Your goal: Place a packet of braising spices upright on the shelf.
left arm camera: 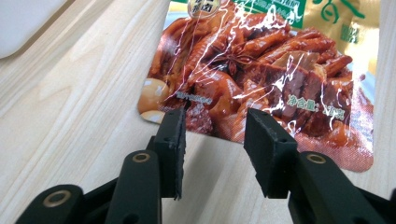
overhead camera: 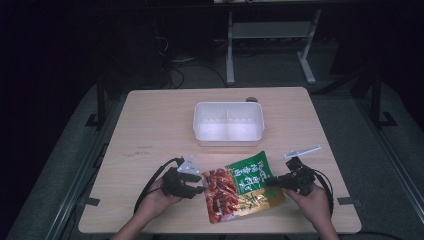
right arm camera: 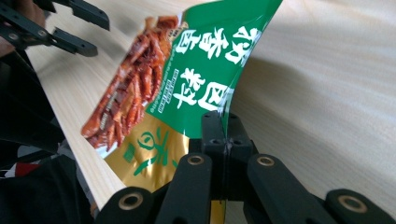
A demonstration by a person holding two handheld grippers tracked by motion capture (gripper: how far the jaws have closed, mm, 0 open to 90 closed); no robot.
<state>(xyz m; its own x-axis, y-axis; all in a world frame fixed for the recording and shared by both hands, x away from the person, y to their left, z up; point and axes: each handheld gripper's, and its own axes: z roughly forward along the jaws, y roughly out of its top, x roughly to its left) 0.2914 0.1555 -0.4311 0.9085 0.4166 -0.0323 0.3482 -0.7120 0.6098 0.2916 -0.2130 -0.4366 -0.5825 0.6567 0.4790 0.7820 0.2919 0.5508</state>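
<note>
Left gripper (overhead camera: 199,188) sits beside the snack pouch (overhead camera: 242,187), jaws apart and empty. The pouch lies near on the bench (overhead camera: 150,125); right gripper (overhead camera: 270,182) pinches its right edge. Next, probably a lift toward the far white tub (overhead camera: 228,131).

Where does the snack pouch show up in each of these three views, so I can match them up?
High view: the pouch lies at the near table edge, between both hands.
Left gripper view: upper right, its red end just past the open fingers.
Right gripper view: centre, rising up and left, its edge clamped by the right gripper.
Shared landmark: the red food photo on the pouch.
</note>
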